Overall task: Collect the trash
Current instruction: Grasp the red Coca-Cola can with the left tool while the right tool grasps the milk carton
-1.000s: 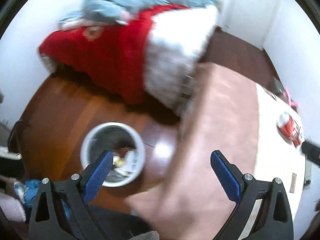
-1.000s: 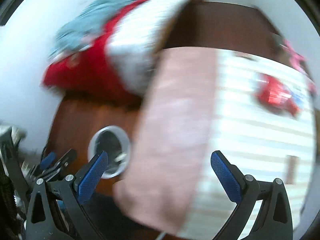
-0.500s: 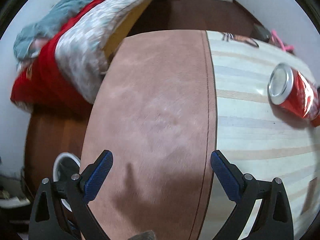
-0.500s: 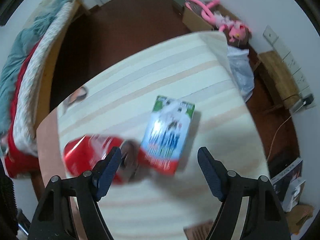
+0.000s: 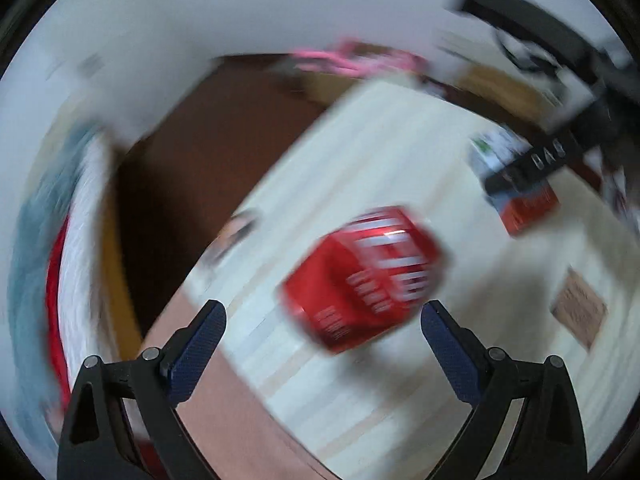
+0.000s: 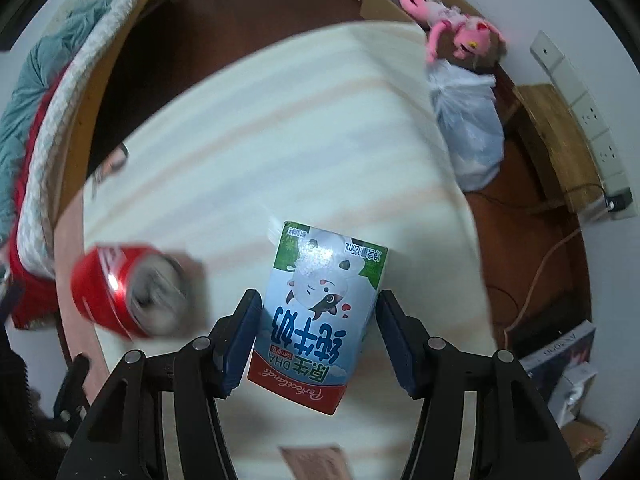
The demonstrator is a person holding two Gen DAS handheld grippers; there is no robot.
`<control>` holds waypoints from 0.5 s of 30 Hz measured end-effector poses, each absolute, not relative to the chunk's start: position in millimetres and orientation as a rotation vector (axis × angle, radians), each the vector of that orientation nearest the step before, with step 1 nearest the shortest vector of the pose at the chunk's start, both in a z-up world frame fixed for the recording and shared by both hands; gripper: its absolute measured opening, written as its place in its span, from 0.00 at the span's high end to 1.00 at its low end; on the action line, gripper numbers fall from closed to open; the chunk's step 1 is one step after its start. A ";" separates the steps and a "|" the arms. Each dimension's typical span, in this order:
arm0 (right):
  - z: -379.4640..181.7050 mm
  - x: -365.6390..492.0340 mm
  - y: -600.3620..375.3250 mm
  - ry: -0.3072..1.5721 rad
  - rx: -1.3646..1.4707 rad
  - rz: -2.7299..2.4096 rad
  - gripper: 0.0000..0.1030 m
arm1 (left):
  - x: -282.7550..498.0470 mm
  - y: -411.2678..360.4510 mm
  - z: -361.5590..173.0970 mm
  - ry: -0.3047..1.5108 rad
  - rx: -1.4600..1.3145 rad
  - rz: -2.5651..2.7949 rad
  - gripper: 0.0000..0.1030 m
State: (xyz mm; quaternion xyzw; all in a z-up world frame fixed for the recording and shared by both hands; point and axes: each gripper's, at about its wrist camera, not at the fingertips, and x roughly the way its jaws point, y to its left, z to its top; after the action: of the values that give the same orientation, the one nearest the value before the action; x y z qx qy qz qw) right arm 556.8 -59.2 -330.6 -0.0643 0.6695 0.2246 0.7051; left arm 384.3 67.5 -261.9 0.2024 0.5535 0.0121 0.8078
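Jaws of the left gripper point(image 5: 322, 322) stand wide and empty above the red soda can point(image 5: 362, 276), which lies on its side on the striped table point(image 5: 360, 152); the blurred view suggests a mistimed squeeze could send it rolling. Over on the right gripper point(image 6: 316, 334), the jaws have just been closing around the milk carton point(image 6: 320, 312), lying flat; contact is unclear, so an off-centre pinch might crush it or let it slip.
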 end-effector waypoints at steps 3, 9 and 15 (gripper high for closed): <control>-332.8 558.4 -72.9 1.494 -0.138 0.509 0.41 | 404.9 49.1 -282.9 1.247 0.596 -0.078 0.03; -334.4 559.2 -77.1 1.483 -0.153 0.511 0.41 | 440.0 48.5 -312.9 1.357 0.623 -0.167 0.04; -335.1 558.3 -75.7 1.481 -0.164 0.516 0.41 | 446.4 58.0 -319.3 1.406 0.514 -0.210 0.17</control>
State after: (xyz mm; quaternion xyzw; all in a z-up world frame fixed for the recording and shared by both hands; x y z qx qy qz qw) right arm 558.3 -75.7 -335.1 -0.0738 0.6663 0.2321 0.7048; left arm 446.4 58.0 -319.3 0.2334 0.6378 -0.0952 0.7278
